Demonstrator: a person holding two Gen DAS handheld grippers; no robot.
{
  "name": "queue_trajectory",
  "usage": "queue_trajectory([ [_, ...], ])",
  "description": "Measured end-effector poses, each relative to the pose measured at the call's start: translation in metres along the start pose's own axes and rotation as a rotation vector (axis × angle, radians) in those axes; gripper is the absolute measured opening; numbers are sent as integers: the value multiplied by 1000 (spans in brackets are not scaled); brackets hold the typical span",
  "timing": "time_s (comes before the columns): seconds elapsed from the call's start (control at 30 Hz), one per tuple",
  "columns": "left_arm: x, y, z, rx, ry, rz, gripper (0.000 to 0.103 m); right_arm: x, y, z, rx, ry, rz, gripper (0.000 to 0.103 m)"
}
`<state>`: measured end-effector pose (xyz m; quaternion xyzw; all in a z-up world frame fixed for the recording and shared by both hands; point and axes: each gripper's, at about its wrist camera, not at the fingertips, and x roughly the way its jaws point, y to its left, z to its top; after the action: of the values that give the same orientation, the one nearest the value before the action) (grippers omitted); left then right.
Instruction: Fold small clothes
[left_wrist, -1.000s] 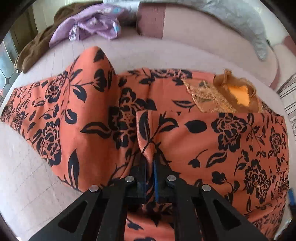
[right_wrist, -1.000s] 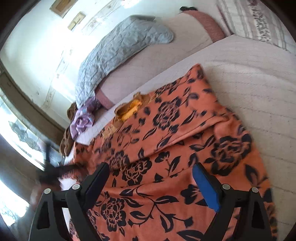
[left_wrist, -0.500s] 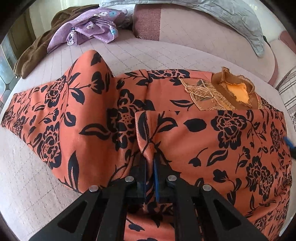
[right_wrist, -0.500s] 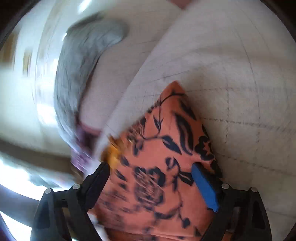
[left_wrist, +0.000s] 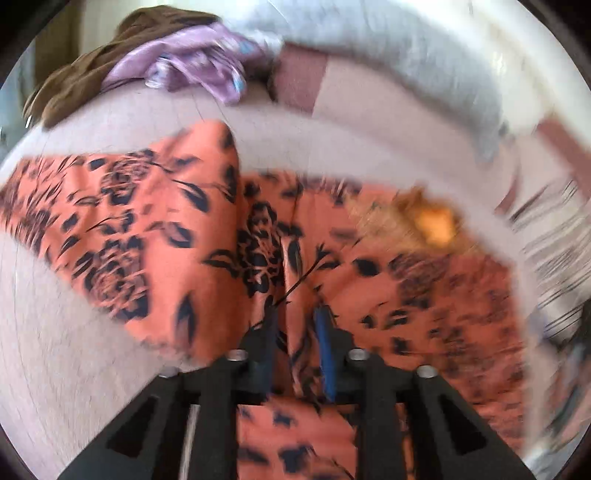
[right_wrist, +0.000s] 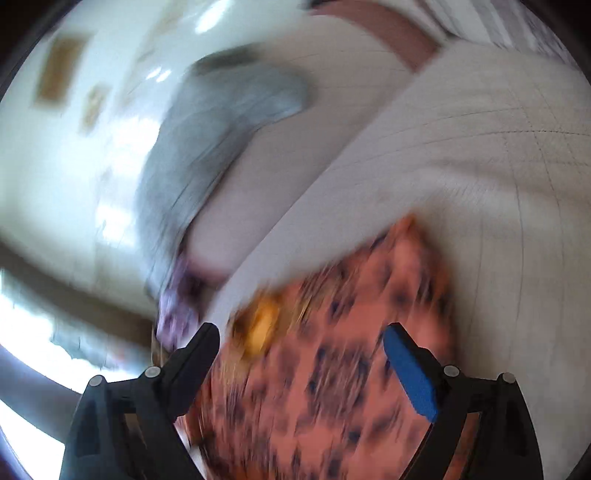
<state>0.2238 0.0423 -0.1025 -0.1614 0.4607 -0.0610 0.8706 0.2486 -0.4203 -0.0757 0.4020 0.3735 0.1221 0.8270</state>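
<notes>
An orange garment with a black flower print (left_wrist: 155, 236) lies spread on the pale bed sheet (left_wrist: 55, 350), one sleeve folded over its middle. Its gold-trimmed collar (left_wrist: 432, 221) is at the right. My left gripper (left_wrist: 297, 325) sits low over the folded edge. Its jaws are opening, and a ridge of the cloth stands loose between them without being pressed. In the blurred right wrist view, my right gripper (right_wrist: 299, 339) hangs wide open above the garment's corner (right_wrist: 332, 369) and collar (right_wrist: 262, 328), with nothing held.
A purple cloth (left_wrist: 195, 70) and a brown cloth (left_wrist: 85, 85) lie bunched at the far left of the bed. A grey quilt (right_wrist: 221, 129) drapes over the headboard cushion. A striped pillow (left_wrist: 554, 236) is at the right.
My left gripper's jaws were shut on the folded edge and have now parted and pulled back. My right gripper has swung away, so the garment sits lower in its view. Both views are blurred.
</notes>
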Motion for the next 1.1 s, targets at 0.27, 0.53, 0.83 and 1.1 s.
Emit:
queue_trajectory([
  [0.27,-87,169,0,-468,-248,-56,68,-9,32,-154,-318,109,-178,93],
  [0.53,-66,311,40,-831,-294,10,67,13,37,-173,-453,87,-246,98],
  [0.83,-38,346,90,-761,-311,155,64,8,31,-176,-458,85,-239,101],
  [1.1,-61,288,130,-480,-283,380,6,9,30,-175,-450,85,-229,102],
])
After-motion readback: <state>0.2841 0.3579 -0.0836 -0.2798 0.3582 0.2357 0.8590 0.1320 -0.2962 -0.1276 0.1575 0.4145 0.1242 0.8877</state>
